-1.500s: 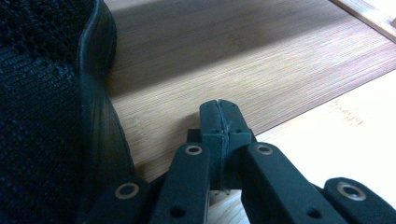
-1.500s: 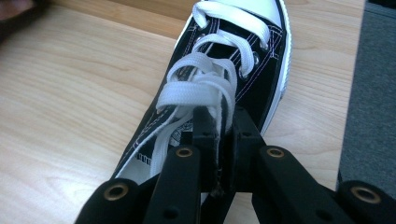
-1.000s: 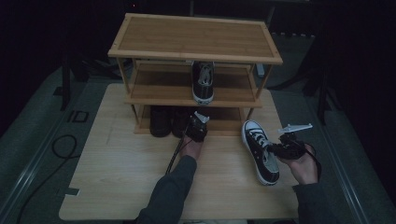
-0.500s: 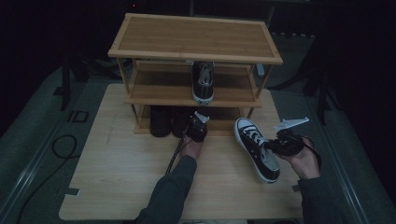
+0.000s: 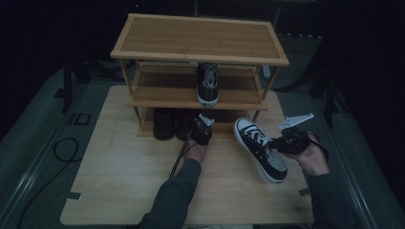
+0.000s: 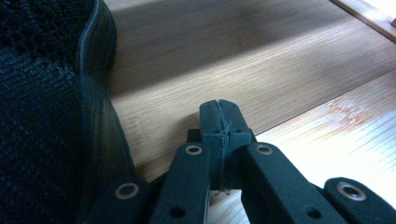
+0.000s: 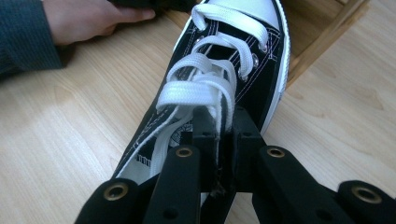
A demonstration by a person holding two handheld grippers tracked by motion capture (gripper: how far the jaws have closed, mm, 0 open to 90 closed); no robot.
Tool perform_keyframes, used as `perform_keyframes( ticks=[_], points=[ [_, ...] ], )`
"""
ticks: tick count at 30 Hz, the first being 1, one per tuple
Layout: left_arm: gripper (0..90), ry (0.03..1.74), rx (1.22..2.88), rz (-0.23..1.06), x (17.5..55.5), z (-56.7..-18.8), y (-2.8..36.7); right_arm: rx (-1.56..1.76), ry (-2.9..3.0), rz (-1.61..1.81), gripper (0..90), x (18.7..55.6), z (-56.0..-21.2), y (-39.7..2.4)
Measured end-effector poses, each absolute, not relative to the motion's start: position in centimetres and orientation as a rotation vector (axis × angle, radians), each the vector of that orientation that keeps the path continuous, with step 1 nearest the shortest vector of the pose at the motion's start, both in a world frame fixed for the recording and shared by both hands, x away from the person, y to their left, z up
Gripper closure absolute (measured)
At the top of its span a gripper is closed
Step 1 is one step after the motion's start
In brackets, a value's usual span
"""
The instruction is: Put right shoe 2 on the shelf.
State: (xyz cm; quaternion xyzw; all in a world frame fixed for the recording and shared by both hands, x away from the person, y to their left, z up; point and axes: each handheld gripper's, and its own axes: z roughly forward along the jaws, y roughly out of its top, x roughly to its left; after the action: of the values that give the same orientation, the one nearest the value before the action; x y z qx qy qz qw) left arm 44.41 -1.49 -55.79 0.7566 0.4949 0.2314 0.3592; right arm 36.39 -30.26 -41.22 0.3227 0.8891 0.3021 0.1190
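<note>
A black-and-white laced sneaker [image 5: 260, 148] lies slantwise at the table's right, its white toe toward the wooden shoe rack [image 5: 200, 36]. My right gripper [image 5: 282, 143] is shut on the sneaker [image 7: 233, 60] at the rim of its opening, just behind the laces; the right gripper [image 7: 218, 126] jaws stand almost together there. My left gripper [image 5: 200, 130] rests at the rack's bottom level, shut with nothing in it. In the left gripper view the left gripper [image 6: 219, 112] tips meet over bare wood, beside a dark shoe [image 6: 46, 116].
A matching sneaker [image 5: 208, 83] stands on the rack's middle shelf, toe toward me. Two dark shoes [image 5: 165, 123] sit under it on the bottom level. The rack's top shelf is bare. The other hand [image 7: 88, 18] lies on the table [image 5: 119, 176] left of the held sneaker.
The right gripper has risen a little and drifted left with the sneaker, bringing its toe nearer the rack. The left gripper has kept still.
</note>
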Motion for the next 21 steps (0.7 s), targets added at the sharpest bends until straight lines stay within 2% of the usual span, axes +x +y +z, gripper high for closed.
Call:
perform_keyframes(
  ticks=[21],
  points=[
    [90.0,1.275,1.951,0.599,44.4,-55.8,-1.5,0.781,2.669,0.876,83.7,36.9,-38.9,-29.3]
  ],
)
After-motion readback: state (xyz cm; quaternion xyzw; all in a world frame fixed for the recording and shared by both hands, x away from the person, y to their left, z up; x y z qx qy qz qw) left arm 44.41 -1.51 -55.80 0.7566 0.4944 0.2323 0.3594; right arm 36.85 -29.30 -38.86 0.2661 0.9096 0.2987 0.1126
